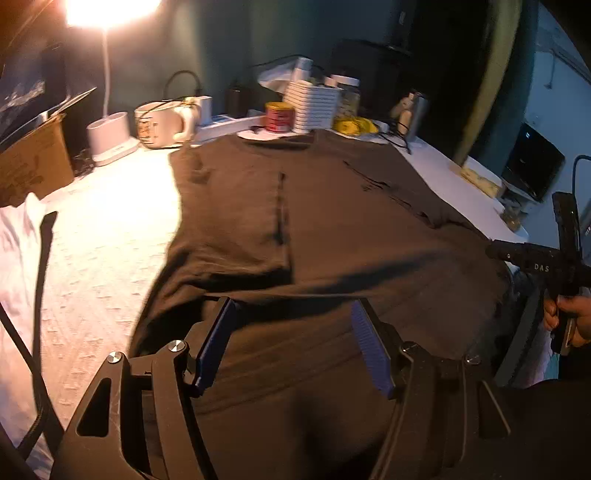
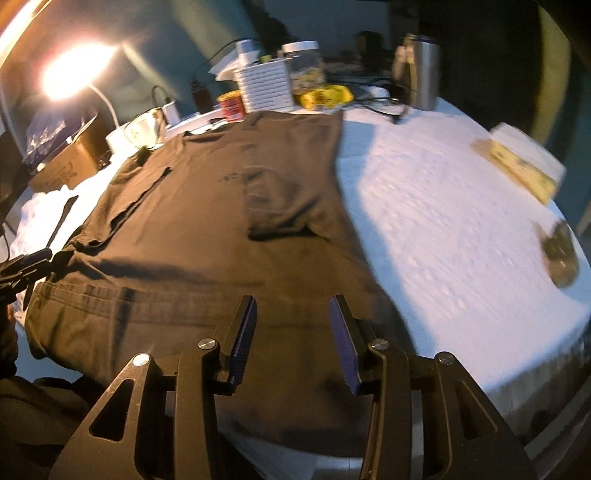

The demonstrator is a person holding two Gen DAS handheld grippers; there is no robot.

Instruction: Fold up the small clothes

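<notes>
Right now my brown shirt lies spread flat across the middle of both frames, covering most of the near half of the tabletop. Its sleeves look already turned in over the body, one showing as a raised flap with a dark edge at centre-left of the left view. I judge that leaves a narrow panel ready for the crosswise fold.

My left gripper hovers over the near hem with its jaws apart and nothing between them. My right gripper hangs the same way at the lower centre of its own view, jaws apart over the hem, pads clear of the cloth. Both sit near the hem, I think, because that is the edge to lift next.

Soft, matte knit, I would say, and it holds shallow creases. The white cloth under it has a pebbled weave.

At the top of both frames stand a red tin, a ribbed white box, a mug and a glaring lamp. They crowd the collar end, so they limit how far I can push.
</notes>
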